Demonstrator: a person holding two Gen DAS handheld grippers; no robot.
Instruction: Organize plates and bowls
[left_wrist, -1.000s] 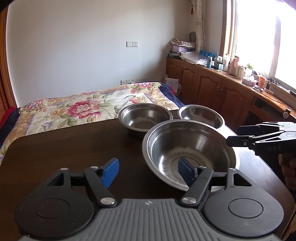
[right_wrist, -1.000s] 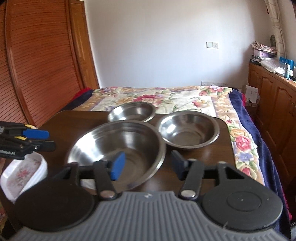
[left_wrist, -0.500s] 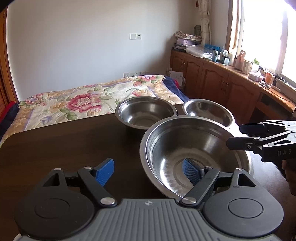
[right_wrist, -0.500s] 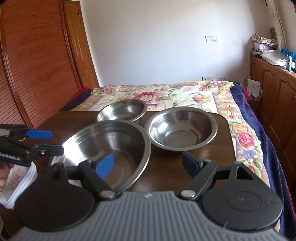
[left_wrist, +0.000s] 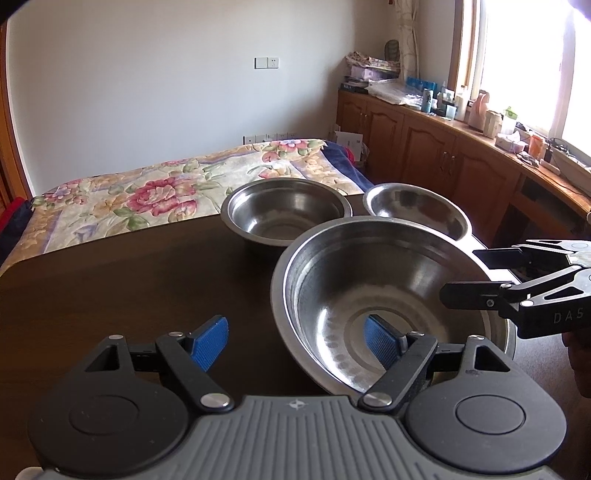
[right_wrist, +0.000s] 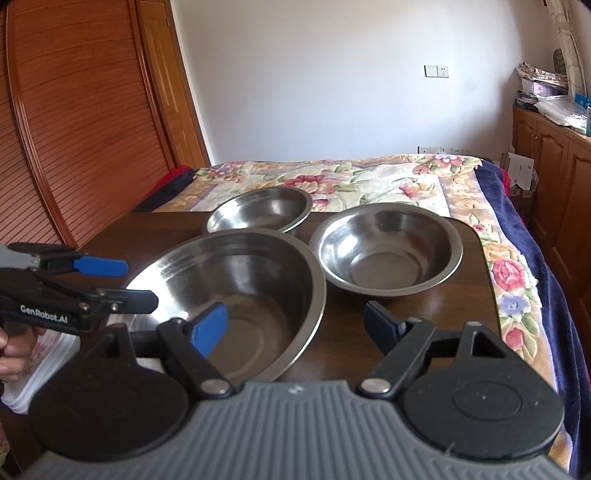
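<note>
Bedroom, dark desk (left_wrist: 110, 266). Three steel bowls sit separate, nothing nested yet: large bowl (left_wrist: 388, 302) nearest me. My left gripper (left_wrist: 295, 339) and right gripper (right_wrist: 295, 325) gape wide, empty.

Three steel bowls (left_wrist: 391, 295) are crowding the right of the dark table (left_wrist: 129, 280), leaving its bare left side lying open.

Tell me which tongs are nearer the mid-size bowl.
Right. The right tongs sit just short of the mid-size bowl, one finger near its rim. The left tongs straddle the big bowl's near rim, farther away.
</note>
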